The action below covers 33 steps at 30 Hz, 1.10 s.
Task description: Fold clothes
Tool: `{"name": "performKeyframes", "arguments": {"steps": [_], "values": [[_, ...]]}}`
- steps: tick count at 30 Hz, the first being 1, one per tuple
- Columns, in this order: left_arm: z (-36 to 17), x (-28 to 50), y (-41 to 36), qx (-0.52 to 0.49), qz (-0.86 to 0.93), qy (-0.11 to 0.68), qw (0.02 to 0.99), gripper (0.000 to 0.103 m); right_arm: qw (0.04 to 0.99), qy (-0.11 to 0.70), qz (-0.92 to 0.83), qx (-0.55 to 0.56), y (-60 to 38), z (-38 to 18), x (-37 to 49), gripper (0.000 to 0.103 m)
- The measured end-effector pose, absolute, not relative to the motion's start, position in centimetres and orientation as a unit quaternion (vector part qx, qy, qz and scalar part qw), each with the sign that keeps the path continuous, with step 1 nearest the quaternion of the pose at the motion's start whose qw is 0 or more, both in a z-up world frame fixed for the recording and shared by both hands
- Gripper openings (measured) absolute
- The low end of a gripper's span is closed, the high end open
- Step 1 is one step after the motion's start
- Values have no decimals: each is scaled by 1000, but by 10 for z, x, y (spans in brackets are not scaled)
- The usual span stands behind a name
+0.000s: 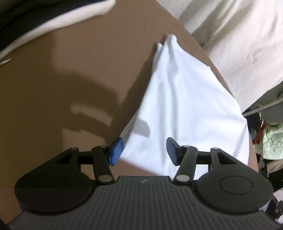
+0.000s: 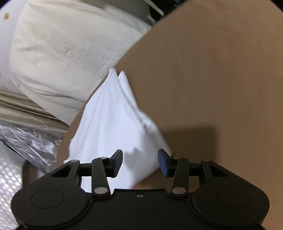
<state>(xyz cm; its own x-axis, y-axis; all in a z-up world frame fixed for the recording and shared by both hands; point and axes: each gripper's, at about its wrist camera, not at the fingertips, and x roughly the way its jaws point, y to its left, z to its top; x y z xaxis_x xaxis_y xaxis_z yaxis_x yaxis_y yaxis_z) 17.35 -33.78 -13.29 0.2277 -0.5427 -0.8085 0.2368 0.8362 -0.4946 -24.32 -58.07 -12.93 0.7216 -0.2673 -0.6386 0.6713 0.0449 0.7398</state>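
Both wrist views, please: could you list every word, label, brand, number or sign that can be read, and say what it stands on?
No readable words, numbers or brand names in either view.
Small pale zigzag mark, no letters, blurred: on the ribbed grey body of the left gripper.
The right gripper bears only a screw, no text.
The white cloth and brown table are plain.
Small tan patch on the pale background: too blurred to read.

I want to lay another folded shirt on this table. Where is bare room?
The brown table is bare left of the white garment, and in the right wrist view on its other side. The garment's strip along the table edge by the cream bedding is crowded.
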Motion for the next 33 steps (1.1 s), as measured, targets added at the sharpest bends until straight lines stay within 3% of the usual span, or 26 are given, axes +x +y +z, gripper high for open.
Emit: {"name": "performKeyframes", "arguments": {"steps": [3,7,11,15,17,18,19,24,26,30,33], "values": [[-133,157,-322,-131,-231,553,790,61,691,160,-327,625,-567,-137,-235,61],[-148,143,-313,-150,-226,559,784,62,685,175,-342,619,-564,-160,-217,61],[-156,136,-324,-119,-232,515,817,62,690,156,-332,624,-575,-182,-209,62],[-165,155,-340,-137,-245,508,814,87,701,130,-320,624,-586,-197,-201,62],[-172,166,-348,-150,-251,509,810,86,712,111,-316,617,-591,-198,-199,58],[-173,169,-351,-156,-255,505,809,58,716,109,-319,611,-591,-197,-200,31],[-173,172,-356,-163,-268,515,798,6,726,117,-327,594,-593,-194,-198,9],[-127,157,-351,-120,-299,480,816,7,812,96,-334,469,-565,-122,-211,6],[-125,151,-348,-103,-296,481,818,7,817,135,-358,432,-553,-106,-211,6],[-161,144,-345,-94,-259,540,795,8,735,211,-391,513,-576,-149,-220,6],[-171,139,-343,-104,-249,533,802,13,711,207,-386,550,-583,-163,-226,5]]}}
